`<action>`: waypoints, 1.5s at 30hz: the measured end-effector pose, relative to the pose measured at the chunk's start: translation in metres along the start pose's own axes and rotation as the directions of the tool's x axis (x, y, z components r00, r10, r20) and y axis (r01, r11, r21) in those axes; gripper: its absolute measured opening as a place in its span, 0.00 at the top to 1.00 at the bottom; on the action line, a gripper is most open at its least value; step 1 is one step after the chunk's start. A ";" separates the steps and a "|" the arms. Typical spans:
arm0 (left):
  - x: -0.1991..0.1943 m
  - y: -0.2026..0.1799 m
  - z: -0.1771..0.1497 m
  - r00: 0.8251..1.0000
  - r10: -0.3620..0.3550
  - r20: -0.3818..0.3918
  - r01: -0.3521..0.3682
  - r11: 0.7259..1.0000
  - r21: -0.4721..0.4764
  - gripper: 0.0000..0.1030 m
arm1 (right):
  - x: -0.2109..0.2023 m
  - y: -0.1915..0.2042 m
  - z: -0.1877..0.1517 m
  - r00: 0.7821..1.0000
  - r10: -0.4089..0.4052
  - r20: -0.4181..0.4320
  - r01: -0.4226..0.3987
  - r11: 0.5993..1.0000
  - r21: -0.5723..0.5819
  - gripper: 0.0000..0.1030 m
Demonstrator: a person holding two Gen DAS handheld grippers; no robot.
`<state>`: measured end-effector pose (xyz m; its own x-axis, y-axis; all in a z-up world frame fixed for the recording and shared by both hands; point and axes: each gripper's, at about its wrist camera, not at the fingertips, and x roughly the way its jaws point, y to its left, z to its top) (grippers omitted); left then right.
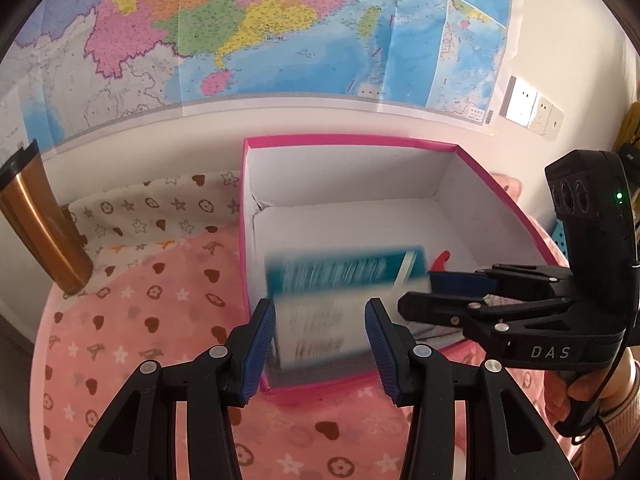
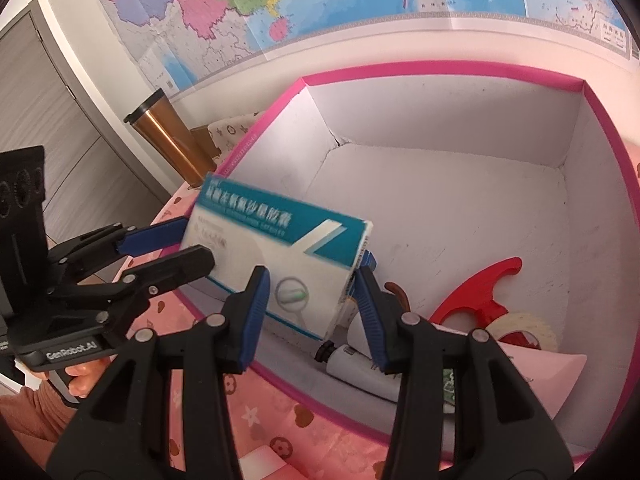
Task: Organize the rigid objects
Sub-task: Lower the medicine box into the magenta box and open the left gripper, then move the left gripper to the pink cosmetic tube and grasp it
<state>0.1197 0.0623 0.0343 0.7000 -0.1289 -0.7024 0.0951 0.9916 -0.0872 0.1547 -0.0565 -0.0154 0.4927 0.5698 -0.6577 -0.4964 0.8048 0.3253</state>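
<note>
A teal and white medicine box (image 1: 340, 284) (image 2: 280, 256) hangs tilted over the near left part of the pink storage box (image 1: 348, 144) (image 2: 440, 70), blurred in the left wrist view. My left gripper (image 1: 320, 344) is open, its pads either side of the medicine box without touching. My right gripper (image 2: 312, 316) also stands open around the box's lower corner; whether a pad touches it I cannot tell. The left gripper shows in the right wrist view (image 2: 168, 248), the right gripper in the left wrist view (image 1: 440, 292). Nothing visibly holds the box.
Inside the pink box lie a red plastic piece (image 2: 480, 292), a roll of tape (image 2: 528, 328), a white tube (image 2: 352, 360) and a pink packet (image 2: 540, 376). A copper tumbler (image 1: 36, 220) (image 2: 168, 136) stands left. A patterned pink cloth (image 1: 140, 320) covers the surface.
</note>
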 end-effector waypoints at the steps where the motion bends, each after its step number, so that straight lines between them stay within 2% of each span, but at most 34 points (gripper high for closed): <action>1: -0.001 0.000 0.001 1.000 0.008 0.006 -0.008 1.000 0.000 0.55 | 0.001 0.000 0.000 1.000 -0.008 -0.002 0.008 1.000 0.002 0.54; 11: -0.022 0.000 -0.002 0.997 0.024 0.079 -0.024 1.000 -0.002 0.53 | -0.004 -0.002 -0.006 1.000 -0.009 0.022 0.008 1.000 0.006 0.54; 14: -0.034 -0.006 -0.008 0.993 0.005 0.119 -0.007 1.000 0.011 0.52 | -0.016 0.000 -0.010 0.998 -0.004 0.055 0.005 1.000 -0.006 0.54; 16: -0.044 -0.009 -0.013 0.989 -0.009 0.149 0.006 1.000 0.021 0.47 | -0.025 0.002 -0.013 0.997 -0.001 0.077 0.002 1.000 -0.015 0.54; 22: -0.066 -0.019 -0.029 0.980 -0.051 0.194 0.047 0.999 0.028 0.47 | -0.061 0.008 -0.025 0.988 0.024 0.152 -0.019 0.999 -0.039 0.54; 26: -0.070 -0.026 -0.041 0.981 -0.061 0.186 0.055 0.998 0.037 0.46 | -0.083 0.011 -0.038 0.982 0.037 0.185 -0.029 0.998 -0.049 0.53; 33: -0.063 -0.045 -0.064 0.989 -0.074 0.129 0.067 0.996 0.058 0.46 | -0.106 0.014 -0.065 0.979 0.030 0.201 -0.017 0.998 -0.067 0.49; 45: -0.054 -0.061 -0.084 0.994 -0.078 0.070 0.075 0.996 0.055 0.46 | -0.119 -0.001 -0.119 0.982 0.010 0.187 -0.012 1.000 0.010 0.45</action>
<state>0.0164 0.0091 0.0182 0.7383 -0.2064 -0.6421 0.1861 0.9774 -0.1001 0.0115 -0.1454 -0.0182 0.6130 0.5988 -0.5154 -0.4954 0.7995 0.3398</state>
